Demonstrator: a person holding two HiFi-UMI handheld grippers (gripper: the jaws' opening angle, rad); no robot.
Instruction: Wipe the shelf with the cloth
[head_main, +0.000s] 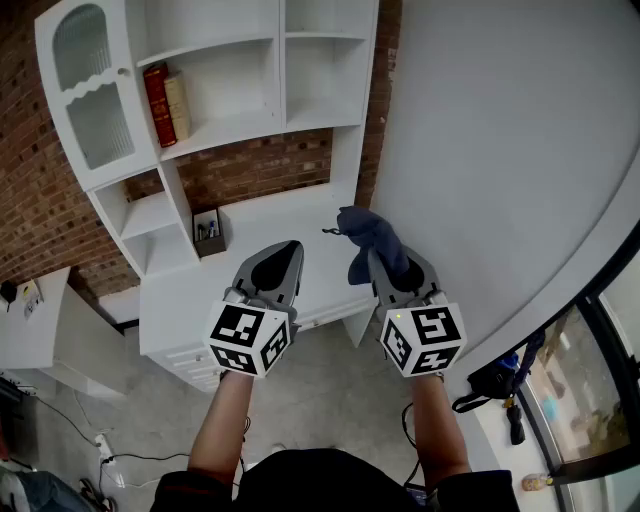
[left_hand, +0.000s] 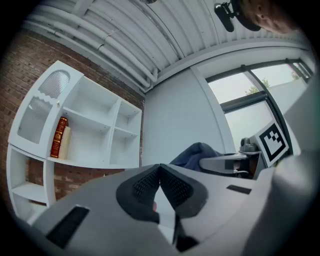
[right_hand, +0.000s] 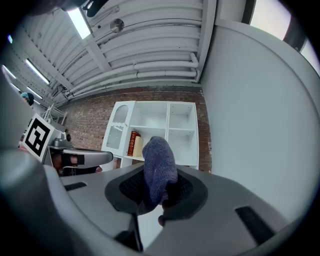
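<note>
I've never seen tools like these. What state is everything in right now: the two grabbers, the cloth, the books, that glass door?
left gripper, fingers shut, nothing between them.
right gripper, fingers shut on the cloth.
cloth, bunched, sticking up out of the fingers.
red book, upright on the shelf.
cream book, upright beside it.
glass door, closed.

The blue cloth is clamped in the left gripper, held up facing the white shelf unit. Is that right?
Wrong gripper. The blue cloth is clamped in the right gripper, not the left, as the right gripper view shows; the left gripper is shut on nothing. The cloth is held up facing the white shelf unit.
</note>
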